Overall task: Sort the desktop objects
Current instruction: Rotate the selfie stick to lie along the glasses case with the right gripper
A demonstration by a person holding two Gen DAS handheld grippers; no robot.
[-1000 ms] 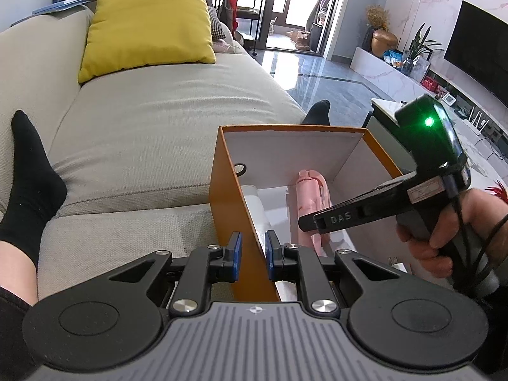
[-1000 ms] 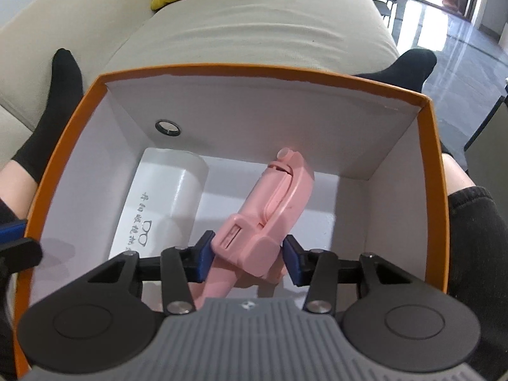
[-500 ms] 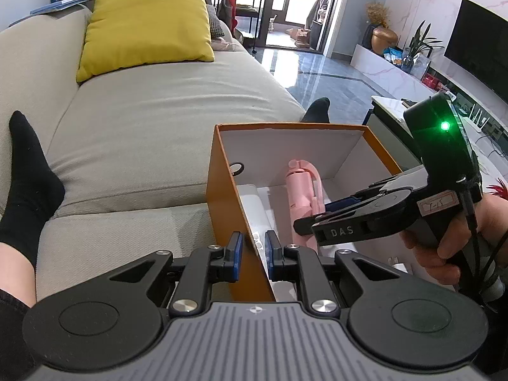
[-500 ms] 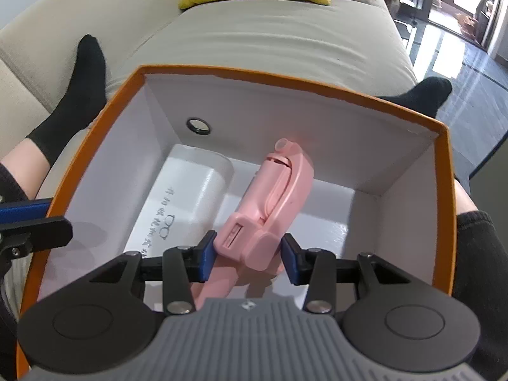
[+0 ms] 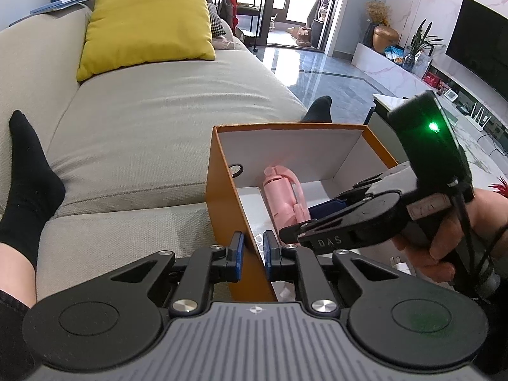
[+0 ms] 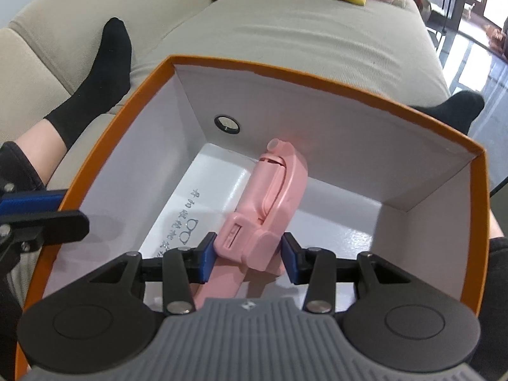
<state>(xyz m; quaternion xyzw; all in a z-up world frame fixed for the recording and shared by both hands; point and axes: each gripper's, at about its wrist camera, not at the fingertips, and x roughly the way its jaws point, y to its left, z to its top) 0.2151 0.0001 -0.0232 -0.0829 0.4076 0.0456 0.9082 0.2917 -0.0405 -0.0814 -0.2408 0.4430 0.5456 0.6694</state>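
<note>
Left wrist view: a black sock (image 5: 30,171) lies at the left edge on the beige sofa (image 5: 158,127), with a yellow cushion (image 5: 146,22) in the upper left of the frame; at lower centre the left gripper (image 5: 253,252) has its fingers (image 5: 237,254) drawn narrow onto the near left wall of the orange box (image 5: 222,197), one blue pad outside the wall and one inside; in the box, right of centre, lies a pink gadget (image 5: 284,193) beside a white case (image 5: 254,203); the right gripper (image 5: 324,209) reaches in from the right edge, a green light on its body.

Right wrist view: a black sock (image 6: 101,73) sits in the upper left on the sofa (image 6: 285,31); the left gripper's finger (image 6: 31,203) shows at the left edge on the box rim; the orange box (image 6: 317,79) fills the centre, white inside; the white case (image 6: 197,209) with printed glasses lies flat at centre left; the pink gadget (image 6: 270,203) lies slanted over it; the right gripper (image 6: 249,257), at lower centre, has its fingers (image 6: 206,258) spread moderately, the left pad against the gadget's lower end, the right pad just clear of it.
</note>
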